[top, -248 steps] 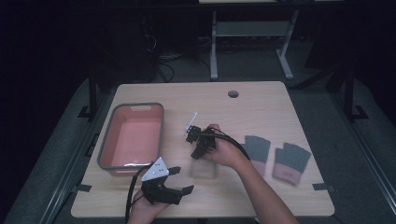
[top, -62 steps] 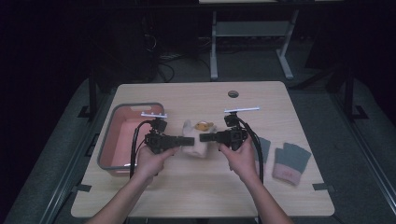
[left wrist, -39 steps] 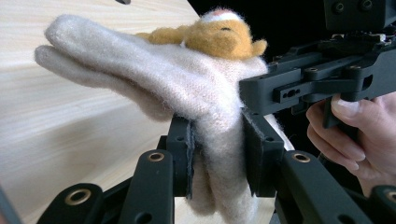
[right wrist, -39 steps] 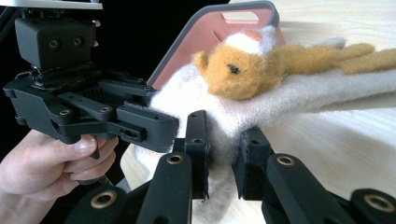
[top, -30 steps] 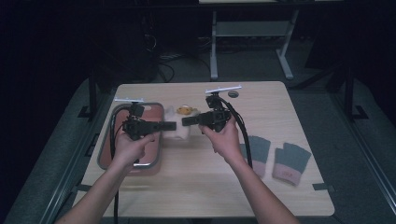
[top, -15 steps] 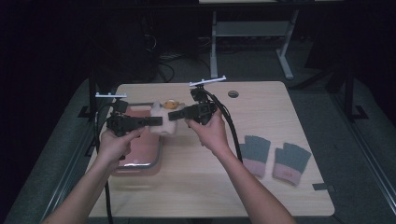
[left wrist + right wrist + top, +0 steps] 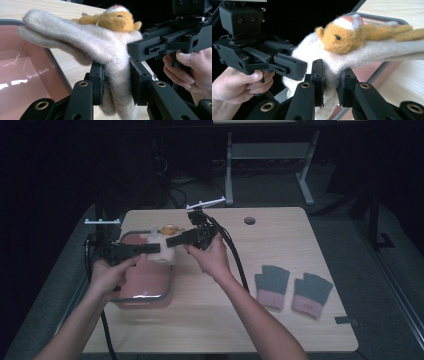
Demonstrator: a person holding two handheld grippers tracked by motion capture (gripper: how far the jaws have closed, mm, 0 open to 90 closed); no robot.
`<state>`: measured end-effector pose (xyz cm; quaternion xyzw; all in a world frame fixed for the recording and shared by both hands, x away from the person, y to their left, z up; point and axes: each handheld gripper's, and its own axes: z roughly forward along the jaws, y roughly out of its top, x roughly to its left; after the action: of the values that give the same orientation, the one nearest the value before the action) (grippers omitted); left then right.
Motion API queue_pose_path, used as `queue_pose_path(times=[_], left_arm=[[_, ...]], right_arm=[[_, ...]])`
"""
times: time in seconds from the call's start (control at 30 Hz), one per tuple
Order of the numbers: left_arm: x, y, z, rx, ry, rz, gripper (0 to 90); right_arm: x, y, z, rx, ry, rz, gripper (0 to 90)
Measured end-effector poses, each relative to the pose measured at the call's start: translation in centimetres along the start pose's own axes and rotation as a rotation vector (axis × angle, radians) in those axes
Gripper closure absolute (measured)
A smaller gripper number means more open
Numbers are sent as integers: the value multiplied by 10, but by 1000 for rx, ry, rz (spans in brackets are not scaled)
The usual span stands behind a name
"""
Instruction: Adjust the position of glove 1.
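Note:
A cream woolly mitten (image 7: 161,252) with an orange toy animal (image 7: 169,228) on its back hangs above the pink tray (image 7: 145,282). My left gripper (image 7: 152,248) comes from the left and is shut on one side of its cuff. My right gripper (image 7: 172,241) faces it from the right, shut on the other side. In the left gripper view the pads of the left gripper (image 7: 116,80) squeeze the mitten (image 7: 82,42), with the right gripper (image 7: 150,47) close beside them. In the right gripper view the right gripper (image 7: 330,85) pinches the wool under the animal (image 7: 342,35).
The tray sits at the table's left edge, with its grey rim (image 7: 384,18) under the mitten. Two grey gloves with pink cuffs (image 7: 272,281) (image 7: 311,292) lie on the right of the table. A cable hole (image 7: 249,220) is near the far edge.
Both hands have carried the mitten to the left and slightly up, from beside the tray's right rim to over the tray. Both grips have stayed shut.

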<state>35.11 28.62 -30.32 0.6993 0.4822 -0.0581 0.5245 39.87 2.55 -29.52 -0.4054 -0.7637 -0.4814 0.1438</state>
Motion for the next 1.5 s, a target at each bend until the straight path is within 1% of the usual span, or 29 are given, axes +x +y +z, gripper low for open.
queue_pose_path(times=[0.1,0.27,0.37,0.43,0.5,0.63,0.7,0.87,1.07,1.1,1.13,1.2,1.27,1.37,1.4,1.5], left_arm=[[5,-1,-7,0,10,-4,670],[9,-3,-13,-6,14,-6,670],[14,-4,-18,-10,24,-11,669],[17,-5,-20,-9,27,-12,669],[18,-6,-21,-10,29,-11,669],[26,-10,-25,-4,41,-20,669],[28,-12,-26,-7,44,-34,669],[33,-15,-26,-7,51,-41,669],[40,-18,-28,0,63,-59,669],[43,-20,-27,1,68,-67,669],[43,-20,-27,1,68,-67,670],[47,-23,-27,3,73,-75,669],[49,-24,-26,4,75,-81,669],[55,-30,-24,16,84,-92,669],[55,-30,-24,16,84,-92,669],[61,-34,-22,25,94,-104,669]], right_arm=[[1,2,8,9,14,-2,775],[4,5,16,18,19,-11,775],[6,7,24,24,27,-11,775],[5,8,28,30,33,-13,775],[5,8,32,38,40,-1,775],[4,8,41,54,45,-7,775],[3,8,45,59,50,2,775],[1,8,52,71,52,6,775],[-3,8,62,88,65,11,774],[-5,7,66,93,64,15,774],[-5,7,66,93,64,15,774],[-7,7,71,105,64,26,774],[-8,6,73,108,64,25,774],[-13,4,81,130,62,35,773],[-13,4,81,130,62,35,773],[-17,2,89,150,56,46,773]])
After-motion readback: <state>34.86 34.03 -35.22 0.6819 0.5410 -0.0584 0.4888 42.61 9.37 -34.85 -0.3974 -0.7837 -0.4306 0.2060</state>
